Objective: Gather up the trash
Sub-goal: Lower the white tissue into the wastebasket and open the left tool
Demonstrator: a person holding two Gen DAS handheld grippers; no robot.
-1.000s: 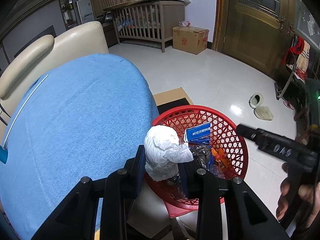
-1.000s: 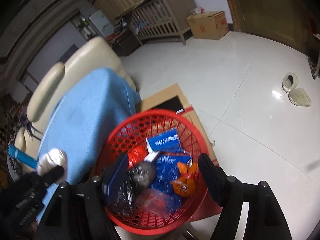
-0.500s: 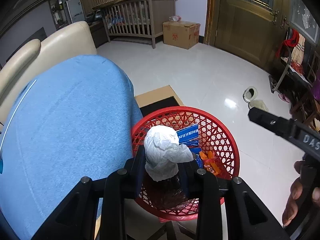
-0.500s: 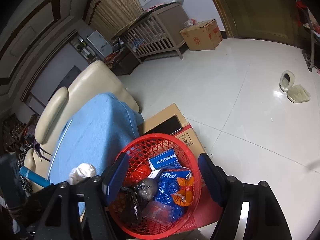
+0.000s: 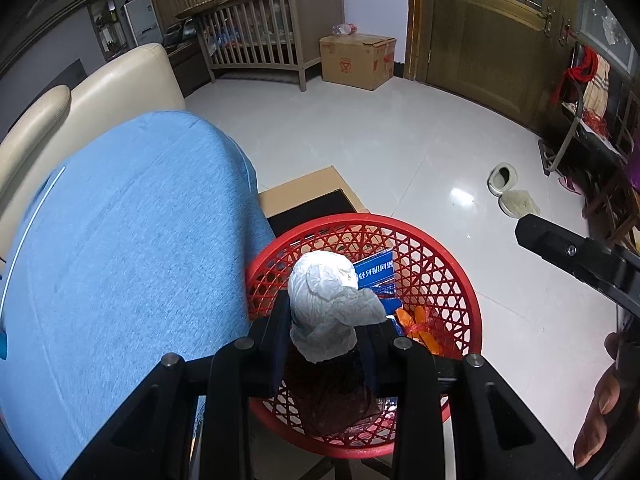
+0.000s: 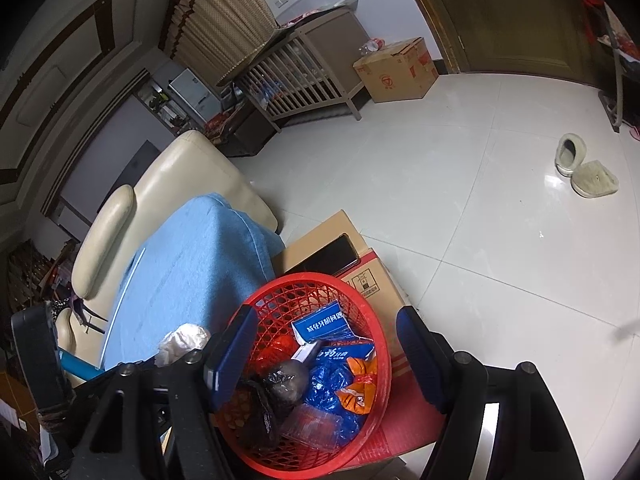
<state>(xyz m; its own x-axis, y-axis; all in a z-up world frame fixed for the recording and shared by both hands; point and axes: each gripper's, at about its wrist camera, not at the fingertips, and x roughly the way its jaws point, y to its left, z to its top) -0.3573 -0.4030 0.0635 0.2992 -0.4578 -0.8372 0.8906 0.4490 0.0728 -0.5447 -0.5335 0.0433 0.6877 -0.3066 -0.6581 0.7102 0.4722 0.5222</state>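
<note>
Glossy white tile floor (image 5: 360,148), wooden crib (image 5: 264,40) and a taped cardboard box (image 5: 356,60) at the back wall.

The left gripper (image 5: 326,336) was clamped on a crumpled white paper wad (image 5: 328,304) right over the red lattice plastic basket (image 5: 448,280), beside the fuzzy blue blanket (image 5: 120,248) on a cream leather sofa (image 6: 188,164). The right gripper (image 6: 324,356) hung wide open, holding nothing, above the basket's wrappers. 2 slippers (image 6: 584,168) lay well apart.

The right gripper (image 6: 324,344) hangs above the red basket (image 6: 376,392), jaws spread wide with nothing between them. The basket holds a blue box (image 6: 320,325), a black bag (image 6: 286,376) and orange wrappers (image 6: 358,386). Crumpled white paper (image 6: 182,342) shows left of it, over the blue cover (image 6: 188,264).
</note>
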